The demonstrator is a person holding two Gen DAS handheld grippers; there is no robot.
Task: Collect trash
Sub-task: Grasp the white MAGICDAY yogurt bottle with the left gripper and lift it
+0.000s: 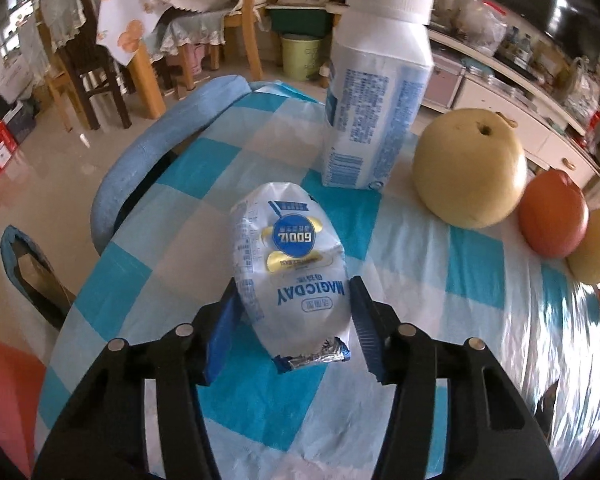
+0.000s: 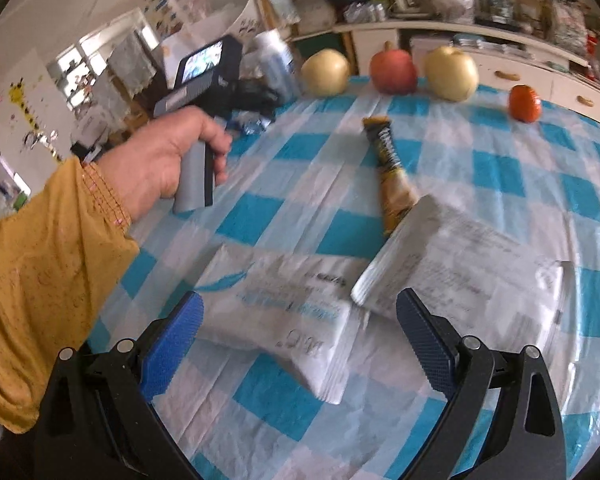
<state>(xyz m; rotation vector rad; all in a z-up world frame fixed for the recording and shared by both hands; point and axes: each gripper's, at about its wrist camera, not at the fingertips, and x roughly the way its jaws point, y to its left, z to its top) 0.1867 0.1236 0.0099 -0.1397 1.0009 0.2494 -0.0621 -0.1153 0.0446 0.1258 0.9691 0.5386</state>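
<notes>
A white and blue MAGICDAY snack wrapper [image 1: 290, 268] lies on the checked tablecloth [image 1: 180, 240] between the fingers of my left gripper [image 1: 292, 312], whose jaws stand close on both its sides, gripping it. A white bottle [image 1: 374, 88] stands upright just behind it. My right gripper [image 2: 300, 332] is open and empty above two white flat packets, one on the left [image 2: 284, 312] and one on the right [image 2: 460, 268]. A brown and yellow stick wrapper [image 2: 390, 168] lies further on. The left hand-held gripper [image 2: 204, 92] shows at the far left of the right wrist view.
Fruit stands along the table's far side: a yellow pear [image 1: 470, 168], a red fruit [image 1: 552, 216], another pear [image 2: 452, 72] and a small orange [image 2: 524, 102]. A blue chair back [image 1: 140, 152] stands by the table edge. Chairs and a white cabinet [image 1: 520, 112] are beyond.
</notes>
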